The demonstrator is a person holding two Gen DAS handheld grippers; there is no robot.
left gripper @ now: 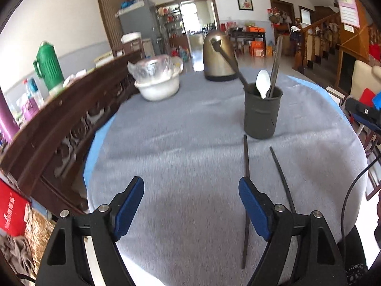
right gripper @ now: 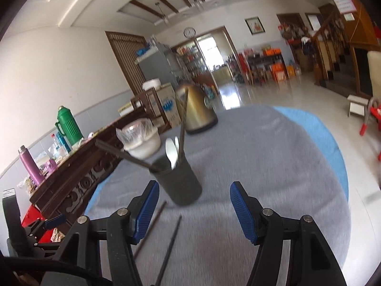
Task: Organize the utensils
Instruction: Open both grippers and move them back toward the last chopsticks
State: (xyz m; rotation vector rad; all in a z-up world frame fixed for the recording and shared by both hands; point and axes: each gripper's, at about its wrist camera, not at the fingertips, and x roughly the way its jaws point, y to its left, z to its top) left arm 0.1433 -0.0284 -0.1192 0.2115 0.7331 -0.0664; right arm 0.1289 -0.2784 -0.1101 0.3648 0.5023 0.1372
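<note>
You are holding your left claw [left gripper: 191, 205] wide apart over the bench [left gripper: 190, 143], and nothing is sitting between its blue pads [left gripper: 129, 205]. Your right claw [right gripper: 194, 209] is standing wide apart too, with nothing in it. Two dark chopsticks [left gripper: 245, 190] are lying loose on the grey cloth, just beside your left claw's right pad. The dark cup [left gripper: 262, 114] is standing upright just past them. It is holding a white spoon [left gripper: 262, 83] and more chopsticks [left gripper: 276, 66]. A gold kettle [left gripper: 218, 57] and a white bowl [left gripper: 158, 85] are sitting farther back.
</note>
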